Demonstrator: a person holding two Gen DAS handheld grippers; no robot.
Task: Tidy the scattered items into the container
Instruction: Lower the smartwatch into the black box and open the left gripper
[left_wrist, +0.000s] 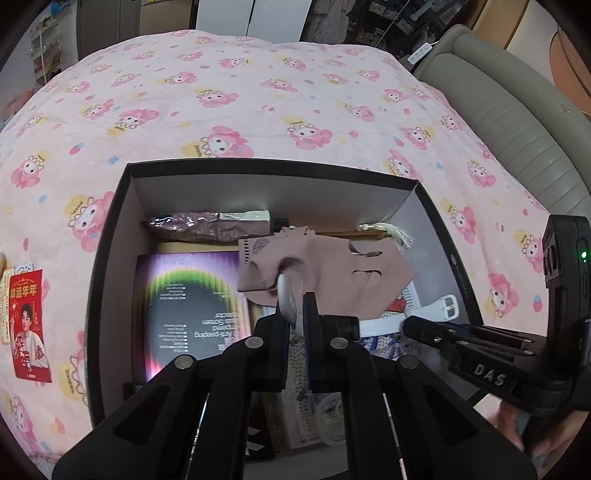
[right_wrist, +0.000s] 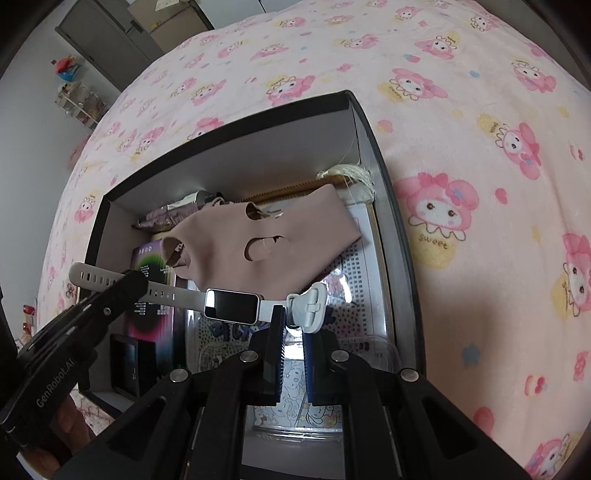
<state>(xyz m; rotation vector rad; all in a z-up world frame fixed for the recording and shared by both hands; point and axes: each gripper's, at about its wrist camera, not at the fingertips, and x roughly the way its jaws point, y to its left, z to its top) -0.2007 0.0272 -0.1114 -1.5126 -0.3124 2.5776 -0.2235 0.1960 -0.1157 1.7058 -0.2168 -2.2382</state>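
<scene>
A black box with a white inside sits on the pink bed cover; it also shows in the right wrist view. A white smart band with a dark screen is stretched over the box. My left gripper is shut on its perforated strap end. My right gripper is shut on its buckle end. A pinkish-brown face mask with cut-out holes lies in the box below the band; it also shows in the right wrist view.
In the box lie a purple screen-protector pack, a folded umbrella, a wooden comb with a tassel and a dotted board. A red printed card lies on the cover to the left. A grey sofa stands at right.
</scene>
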